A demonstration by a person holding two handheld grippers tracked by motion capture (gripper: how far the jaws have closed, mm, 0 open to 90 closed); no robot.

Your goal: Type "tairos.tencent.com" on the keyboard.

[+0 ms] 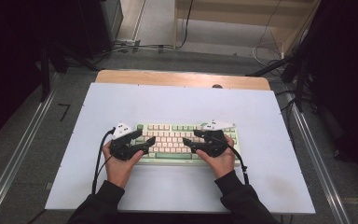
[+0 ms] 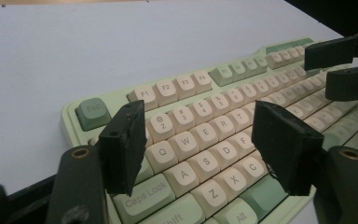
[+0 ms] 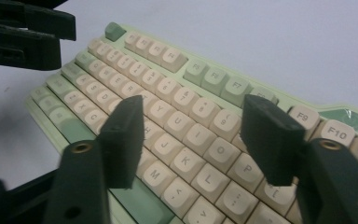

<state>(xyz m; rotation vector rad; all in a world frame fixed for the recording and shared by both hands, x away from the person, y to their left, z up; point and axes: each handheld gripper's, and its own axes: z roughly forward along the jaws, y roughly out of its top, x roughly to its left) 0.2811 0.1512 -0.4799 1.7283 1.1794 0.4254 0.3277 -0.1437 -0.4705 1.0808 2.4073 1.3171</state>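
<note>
A mint-green keyboard (image 1: pixel 170 137) with cream keycaps lies flat on the white table top (image 1: pixel 177 100). My left gripper (image 1: pixel 147 137) hovers over the keyboard's left half, jaws spread apart and empty. In the left gripper view, the left gripper (image 2: pixel 199 125) frames the Q, W, A and S keys of the keyboard (image 2: pixel 186 88), with the right gripper (image 2: pixel 318 69) at the upper right. My right gripper (image 1: pixel 191 138) is open over the right half. The right gripper view shows the right gripper (image 3: pixel 193 121) above the keyboard (image 3: pixel 168 93) near the letter keys, and the left gripper (image 3: pixel 65 41) at top left.
Both hands come in from the table's near edge, with black cables (image 1: pixel 97 163) trailing back from the grippers. A wooden strip (image 1: pixel 182 78) runs along the far edge. Metal rails (image 1: pixel 18 154) flank the table, and cables (image 1: pixel 135 46) lie on the floor beyond.
</note>
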